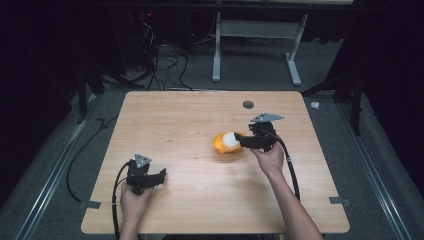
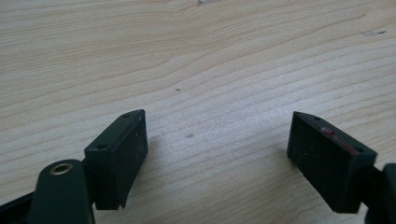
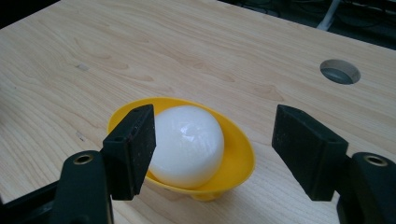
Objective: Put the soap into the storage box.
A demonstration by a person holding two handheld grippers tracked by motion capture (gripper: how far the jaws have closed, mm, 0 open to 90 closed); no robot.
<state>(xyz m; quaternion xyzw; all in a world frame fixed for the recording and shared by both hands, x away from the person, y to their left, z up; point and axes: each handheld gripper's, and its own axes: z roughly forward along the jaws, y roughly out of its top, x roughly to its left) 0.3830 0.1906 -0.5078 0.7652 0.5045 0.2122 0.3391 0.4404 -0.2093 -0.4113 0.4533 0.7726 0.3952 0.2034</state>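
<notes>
Right claw [image 3: 212,123] gapes at one white ball [image 3: 187,144] in one yellow bowl [image 3: 239,156].

Pale, light-brown wood on the worktop [image 1: 175,115], streaked with wavy darker grain and a few small dark specks. Bright yellow on the bowl [image 3: 236,161], plain, no pattern. Glossy white on the ball [image 3: 187,144], with soft highlights. Matt black on the jaws of the left gripper [image 1: 161,175] and the right gripper [image 1: 239,141], with a thin red smear on one left jaw. Grey on the three-cornered plates, black on the cables. Dark grey in the round hole [image 1: 248,104]. Grey carpet on the floor [image 1: 380,165]; off-white on the far table frame [image 1: 216,50].
</notes>
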